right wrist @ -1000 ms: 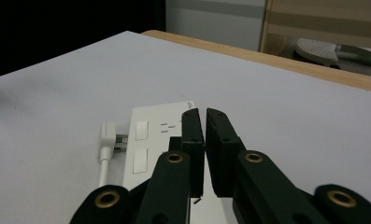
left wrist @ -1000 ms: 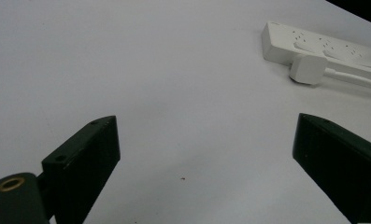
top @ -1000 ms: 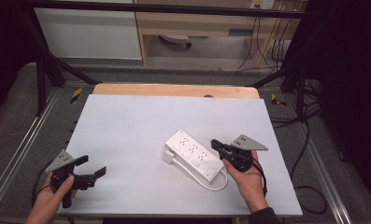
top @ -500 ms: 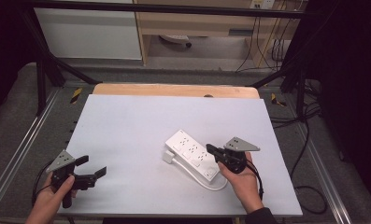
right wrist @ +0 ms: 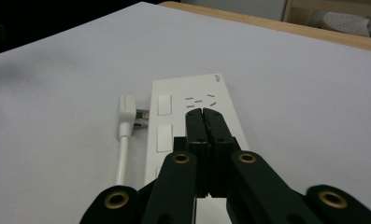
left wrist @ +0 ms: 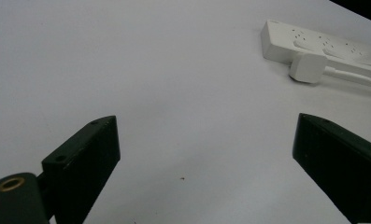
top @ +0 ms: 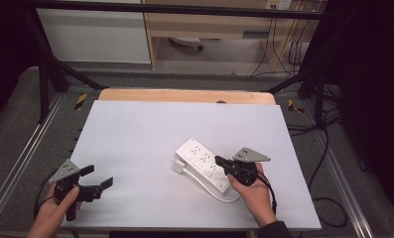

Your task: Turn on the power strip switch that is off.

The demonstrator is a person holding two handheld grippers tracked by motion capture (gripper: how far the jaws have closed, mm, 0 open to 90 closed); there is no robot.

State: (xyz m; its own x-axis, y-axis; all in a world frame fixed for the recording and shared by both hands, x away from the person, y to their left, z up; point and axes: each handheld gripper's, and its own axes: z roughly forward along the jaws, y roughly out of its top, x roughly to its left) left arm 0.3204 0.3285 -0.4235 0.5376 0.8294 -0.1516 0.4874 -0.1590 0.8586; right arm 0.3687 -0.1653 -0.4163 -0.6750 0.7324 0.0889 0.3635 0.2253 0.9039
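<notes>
White power strip (right wrist: 192, 126) lies under closed right claw (right wrist: 204, 114).

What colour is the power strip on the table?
White; the power strip shows best in the right gripper view.

Wide bare table (top: 150, 134) left and behind the power strip (top: 204, 165); its plug (top: 178, 166) and cord (top: 224, 197) block the strip's near-left side.

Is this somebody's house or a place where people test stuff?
Probably a test lab or workshop. A metal frame surrounds a plain white table, loose cables hang behind it, and the power strip lies there with its plug beside it.
</notes>
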